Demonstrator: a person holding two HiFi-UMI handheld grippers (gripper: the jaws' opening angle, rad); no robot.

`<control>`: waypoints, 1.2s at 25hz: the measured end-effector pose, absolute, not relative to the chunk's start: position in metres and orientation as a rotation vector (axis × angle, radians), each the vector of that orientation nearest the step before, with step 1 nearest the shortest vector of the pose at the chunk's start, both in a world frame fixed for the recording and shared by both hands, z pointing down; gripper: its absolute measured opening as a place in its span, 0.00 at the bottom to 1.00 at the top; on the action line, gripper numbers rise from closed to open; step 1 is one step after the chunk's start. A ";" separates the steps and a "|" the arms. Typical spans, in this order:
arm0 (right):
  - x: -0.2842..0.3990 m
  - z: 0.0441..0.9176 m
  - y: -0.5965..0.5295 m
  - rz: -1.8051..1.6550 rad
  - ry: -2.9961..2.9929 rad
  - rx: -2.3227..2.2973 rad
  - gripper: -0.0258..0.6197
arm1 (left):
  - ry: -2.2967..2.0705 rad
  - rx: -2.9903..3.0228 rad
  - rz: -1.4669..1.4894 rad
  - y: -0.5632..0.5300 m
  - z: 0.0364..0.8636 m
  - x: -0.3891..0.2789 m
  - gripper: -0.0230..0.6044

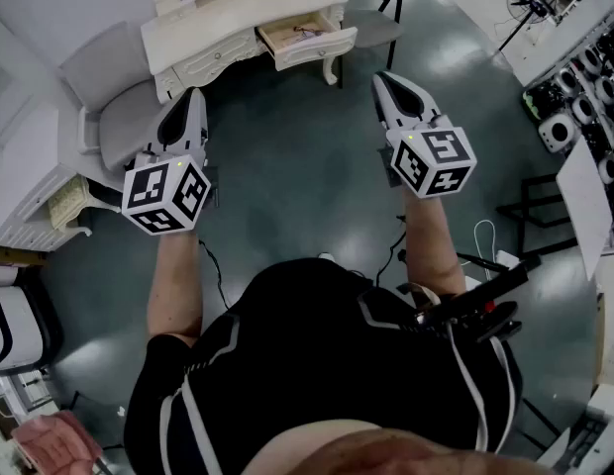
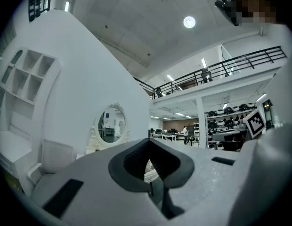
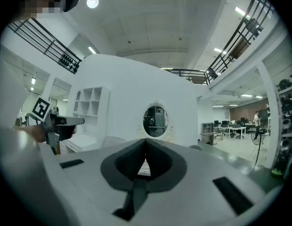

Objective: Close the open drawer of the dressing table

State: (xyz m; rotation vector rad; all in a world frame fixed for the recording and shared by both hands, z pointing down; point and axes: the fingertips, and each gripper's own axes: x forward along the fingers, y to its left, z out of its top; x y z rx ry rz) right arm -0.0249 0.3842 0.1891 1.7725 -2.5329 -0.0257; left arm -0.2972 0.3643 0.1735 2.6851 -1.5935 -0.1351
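One open drawer (image 1: pixel 309 40) juts from the front of the dressing table (image 1: pixel 213 18) toward me, its long axis running along that front. Both grippers are well short of the table; the drawer lies ahead-left of my right gripper (image 1: pixel 387 79), which is nearer than my left gripper (image 1: pixel 194 95). Both pairs of jaws are pressed together on nothing

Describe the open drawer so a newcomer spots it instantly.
Find the cream dressing table at the top of the head view. The drawer at its right end in that view is the only one pulled out, with small items showing inside; the neighbouring drawer is shut.
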 end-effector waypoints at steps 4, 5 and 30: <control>-0.023 0.191 0.385 -0.021 -2.526 1.782 0.05 | -1.604 2.674 -0.133 0.364 0.177 -0.299 0.04; -0.022 0.191 0.385 -0.022 -2.526 1.784 0.05 | -1.607 2.672 -0.133 0.364 0.177 -0.298 0.04; 0.072 0.189 0.390 -0.040 -2.579 1.766 0.05 | -1.672 2.752 -0.065 0.352 0.171 -0.190 0.04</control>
